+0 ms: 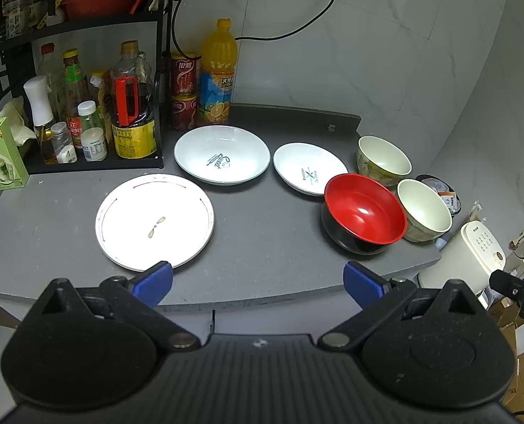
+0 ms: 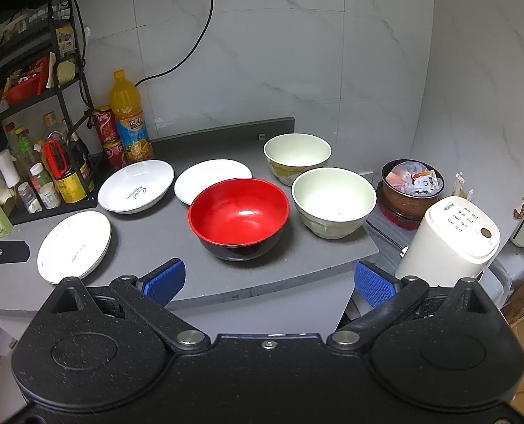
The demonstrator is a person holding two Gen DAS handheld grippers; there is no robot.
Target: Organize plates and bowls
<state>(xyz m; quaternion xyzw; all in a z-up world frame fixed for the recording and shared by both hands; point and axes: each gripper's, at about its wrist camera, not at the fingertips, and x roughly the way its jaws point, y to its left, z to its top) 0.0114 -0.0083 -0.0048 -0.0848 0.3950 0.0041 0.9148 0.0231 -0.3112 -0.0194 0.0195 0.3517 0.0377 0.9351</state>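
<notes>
My left gripper (image 1: 258, 281) released, flat plate (image 1: 154, 221) just ahead-left. My right gripper (image 2: 267, 281) released, red bowl (image 2: 239, 222) straight ahead on counter (image 2: 163, 233). Risk: glossy rims slip; bowls crowded, likely knocks.

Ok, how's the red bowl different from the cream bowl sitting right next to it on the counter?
The red bowl is glossy red inside and black outside; the cream bowl is pale cream inside, with a faint pattern on its outer wall. The red bowl looks wider and stands nearer the counter's front edge; the cream bowl sits toward the right edge. Both stand upright and empty.
</notes>
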